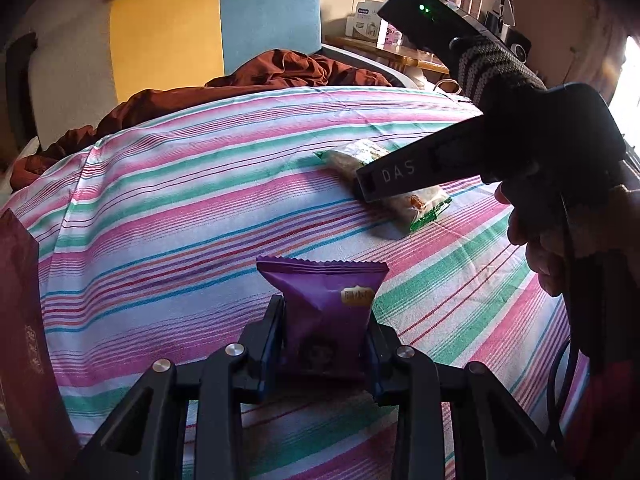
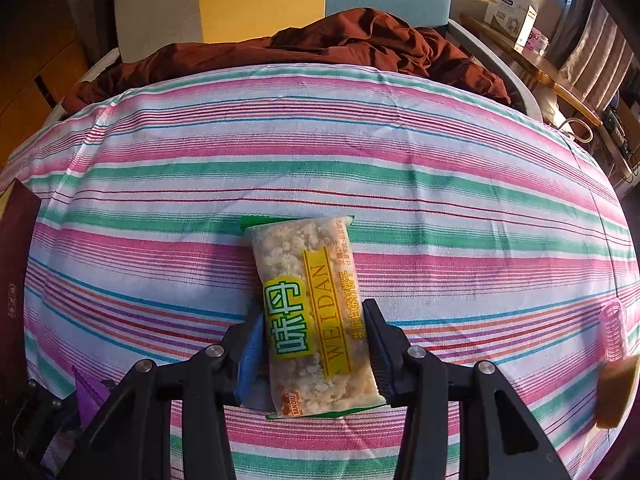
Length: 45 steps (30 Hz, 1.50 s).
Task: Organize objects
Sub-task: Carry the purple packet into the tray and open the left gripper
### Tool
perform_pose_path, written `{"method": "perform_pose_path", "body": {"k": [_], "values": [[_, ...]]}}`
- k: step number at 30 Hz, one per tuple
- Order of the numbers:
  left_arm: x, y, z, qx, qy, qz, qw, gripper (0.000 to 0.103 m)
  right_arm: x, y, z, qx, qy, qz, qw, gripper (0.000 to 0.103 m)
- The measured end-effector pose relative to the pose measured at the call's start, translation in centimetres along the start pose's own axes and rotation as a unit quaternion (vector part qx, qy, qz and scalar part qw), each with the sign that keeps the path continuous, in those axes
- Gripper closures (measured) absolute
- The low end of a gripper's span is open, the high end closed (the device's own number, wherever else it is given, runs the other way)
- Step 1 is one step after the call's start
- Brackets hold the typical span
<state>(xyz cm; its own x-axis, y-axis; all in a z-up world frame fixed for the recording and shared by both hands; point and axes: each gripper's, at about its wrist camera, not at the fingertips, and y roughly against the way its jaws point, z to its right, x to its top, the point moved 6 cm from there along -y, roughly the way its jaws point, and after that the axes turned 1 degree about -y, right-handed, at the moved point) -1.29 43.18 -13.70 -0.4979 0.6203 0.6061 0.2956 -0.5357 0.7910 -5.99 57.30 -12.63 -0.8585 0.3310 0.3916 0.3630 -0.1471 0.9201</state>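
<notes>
A purple snack packet stands upright on the striped bedsheet, and my left gripper is shut on its lower half. Further right lies a clear cracker packet with green ends and a yellow label, flat on the sheet. My right gripper has its pads pressed on both long sides of it. In the left wrist view the right gripper comes down from the upper right onto that cracker packet, held by a person's hand. A corner of the purple packet shows at the lower left of the right wrist view.
A dark red box stands at the sheet's left edge. A rumpled brown blanket lies at the far side before a yellow and blue headboard. A pink hair roller and a yellow sponge sit at the right. A side table holds boxes.
</notes>
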Motion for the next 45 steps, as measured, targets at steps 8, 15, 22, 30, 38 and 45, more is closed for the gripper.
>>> {"method": "perform_pose_path", "body": {"k": [8,15,22,30,38,45], "values": [[-0.9,1.0,-0.5,0.016,0.004,-0.006,0.9998,0.068,-1.6,1.1,-4.9,0.063,0.072,0.000,0.995,0.057],[-1.6,2.9,-1.6,0.038,0.032,-0.021,0.9986,0.068,-2.5,1.4,-7.8,0.078,0.119,0.006,0.990,0.057],[-0.9,7.9,-3.5,0.078,0.029,0.030,0.9961,0.068,-2.6,1.3,-8.2,0.066,0.130,0.014,0.989,0.057],[-1.1,12.6,-7.3,0.111,0.062,0.063,0.9899,0.068,-2.8,1.2,-8.4,0.060,0.132,0.020,0.989,0.057],[-2.8,15.2,-12.7,0.139,0.117,0.074,0.9806,0.068,-3.1,1.5,-8.4,0.055,0.131,0.023,0.990,0.057],[-6.5,17.0,-21.5,0.141,0.229,0.065,0.9609,0.068,-2.5,1.1,-8.0,0.047,0.134,0.023,0.990,0.057]]}}
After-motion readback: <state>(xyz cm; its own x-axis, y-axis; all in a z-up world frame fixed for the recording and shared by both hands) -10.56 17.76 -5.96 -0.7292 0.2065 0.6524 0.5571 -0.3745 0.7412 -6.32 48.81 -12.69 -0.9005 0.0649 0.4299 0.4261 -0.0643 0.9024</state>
